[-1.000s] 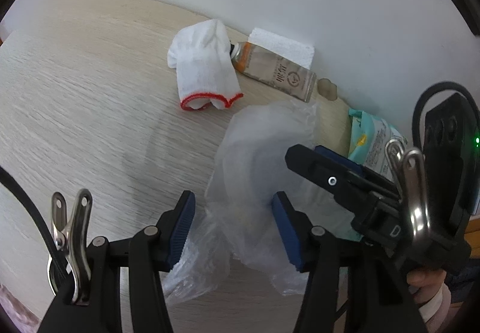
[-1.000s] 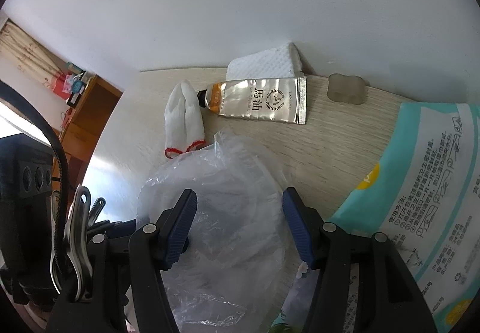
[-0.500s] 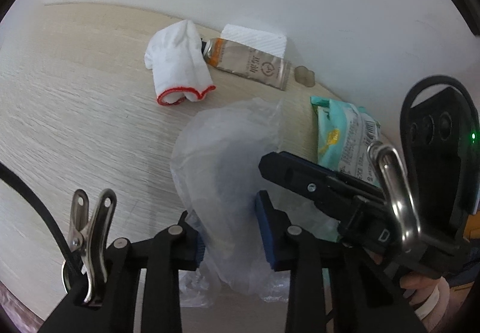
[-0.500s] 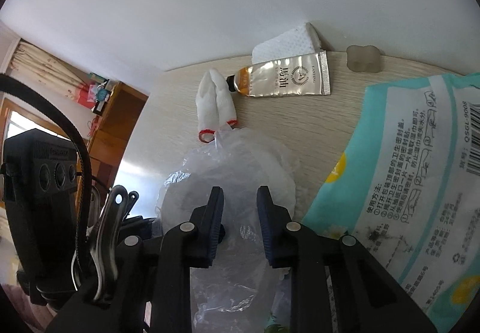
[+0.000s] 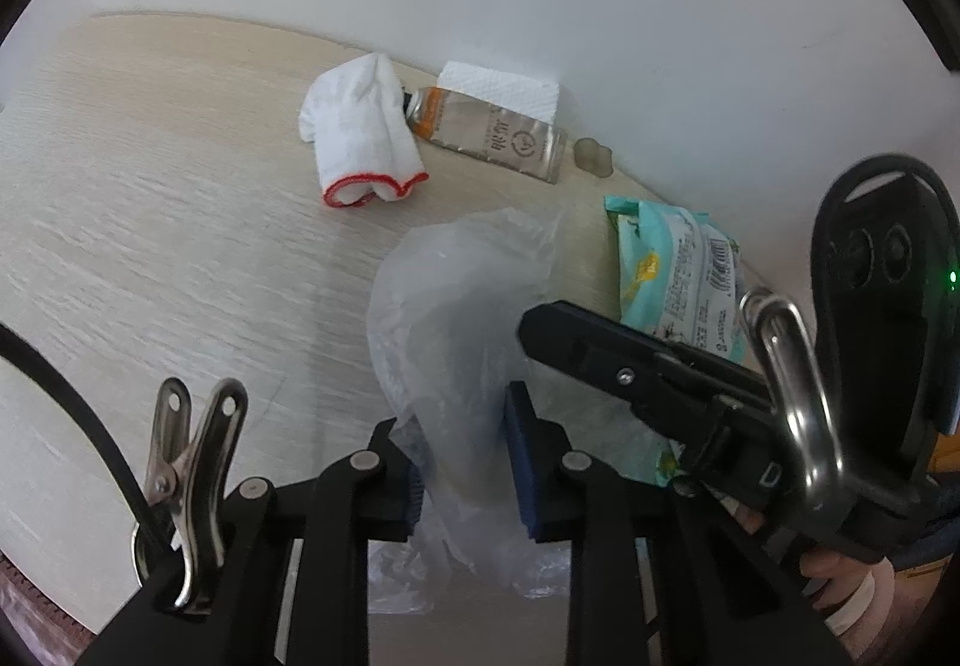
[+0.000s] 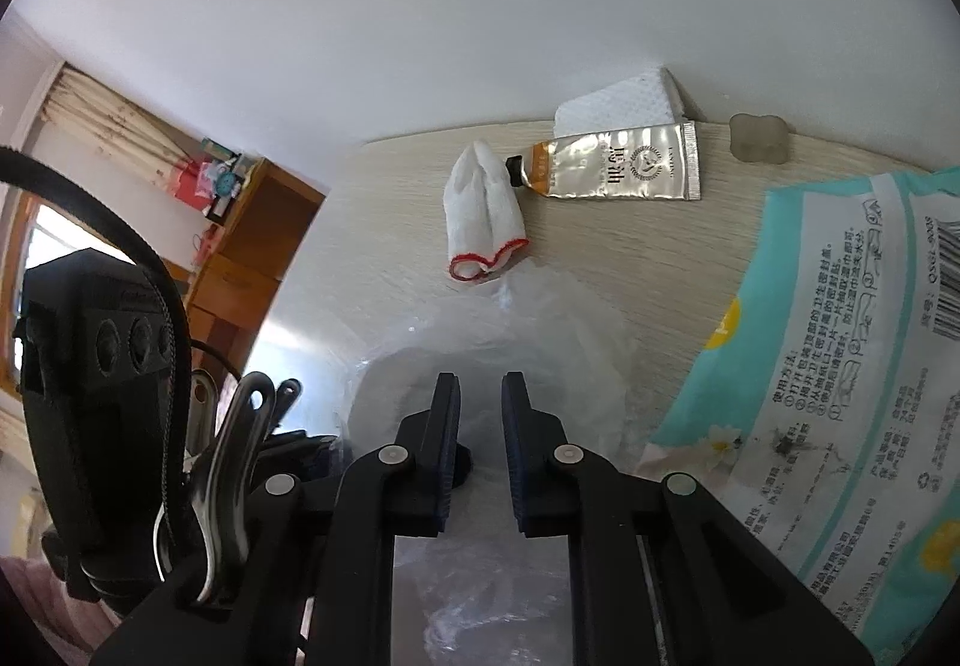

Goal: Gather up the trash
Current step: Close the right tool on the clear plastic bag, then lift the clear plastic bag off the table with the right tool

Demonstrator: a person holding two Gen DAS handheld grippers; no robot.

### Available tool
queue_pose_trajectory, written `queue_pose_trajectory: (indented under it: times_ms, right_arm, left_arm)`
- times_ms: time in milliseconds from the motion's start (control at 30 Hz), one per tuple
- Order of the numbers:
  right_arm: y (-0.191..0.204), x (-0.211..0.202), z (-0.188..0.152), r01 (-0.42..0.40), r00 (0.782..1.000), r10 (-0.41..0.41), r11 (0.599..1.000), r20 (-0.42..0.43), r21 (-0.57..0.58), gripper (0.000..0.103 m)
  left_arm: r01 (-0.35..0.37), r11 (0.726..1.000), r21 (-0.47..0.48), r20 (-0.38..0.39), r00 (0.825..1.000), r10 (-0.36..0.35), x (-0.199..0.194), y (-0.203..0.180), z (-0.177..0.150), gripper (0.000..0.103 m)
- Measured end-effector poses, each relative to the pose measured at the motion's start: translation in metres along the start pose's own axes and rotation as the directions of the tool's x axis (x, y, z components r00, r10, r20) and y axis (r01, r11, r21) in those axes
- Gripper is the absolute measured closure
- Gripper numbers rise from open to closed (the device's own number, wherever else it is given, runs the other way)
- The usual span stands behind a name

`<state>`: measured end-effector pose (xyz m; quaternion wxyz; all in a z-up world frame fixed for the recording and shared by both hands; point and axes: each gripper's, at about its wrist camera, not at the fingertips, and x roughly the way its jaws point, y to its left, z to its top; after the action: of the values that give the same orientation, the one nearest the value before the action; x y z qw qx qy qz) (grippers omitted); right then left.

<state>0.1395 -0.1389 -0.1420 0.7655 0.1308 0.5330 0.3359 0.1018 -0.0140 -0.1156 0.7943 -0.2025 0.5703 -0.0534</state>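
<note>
A clear plastic bag (image 5: 456,294) lies crumpled on the pale wooden table (image 5: 150,216). My left gripper (image 5: 462,456) has the bag's near edge bunched between its blue pads, and its jaws are closing on it. My right gripper (image 6: 480,420) holds another part of the bag (image 6: 540,330); its jaws stand narrow with the film between them and are closing too. Beyond the bag lie a white glove with red trim (image 5: 360,144), a gold tube (image 5: 492,138) and a folded white tissue (image 5: 504,87).
A teal wet-wipes pack (image 6: 840,366) lies to the right of the bag. A small grey pad (image 6: 757,138) sits by the white wall at the table's back edge. A wooden cabinet (image 6: 240,246) stands past the table's left end. A hand grips the right gripper's handle.
Both grippers went from wide open to closed down on the bag. The left one rose a little, and the bag is gathered up between the two.
</note>
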Motion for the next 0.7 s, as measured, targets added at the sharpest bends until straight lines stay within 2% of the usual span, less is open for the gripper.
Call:
queue_pose_trajectory:
  times_ms: [133, 233, 367, 500, 700]
  right_arm:
    - [-0.006, -0.001, -0.001, 0.017, 1.0, -0.017, 1.0, -0.009, -0.001, 0.083]
    - [-0.014, 0.0, -0.001, 0.04, 0.999, -0.039, 0.999, -0.027, 0.011, 0.076]
    - [-0.022, 0.009, -0.001, 0.042, 0.996, -0.039, 0.998, -0.079, 0.04, 0.073]
    - [-0.025, 0.014, -0.002, 0.013, 0.995, -0.007, 0.998, -0.103, 0.057, 0.072]
    - [-0.024, 0.011, -0.002, -0.018, 0.994, 0.024, 0.998, -0.105, 0.057, 0.065]
  left_arm:
    - [-0.022, 1.0, -0.017, 0.007, 1.0, 0.022, 0.003, 0.007, -0.003, 0.079]
    - [-0.037, 0.998, -0.041, 0.01, 0.999, 0.037, 0.006, 0.015, -0.005, 0.078]
    - [-0.023, 0.996, -0.085, 0.017, 1.0, 0.024, 0.009, 0.026, -0.006, 0.074]
    - [-0.016, 0.995, -0.103, 0.021, 1.0, 0.018, 0.01, 0.031, -0.005, 0.067]
    - [0.018, 0.983, -0.184, 0.021, 1.0, -0.014, -0.002, 0.047, -0.007, 0.067]
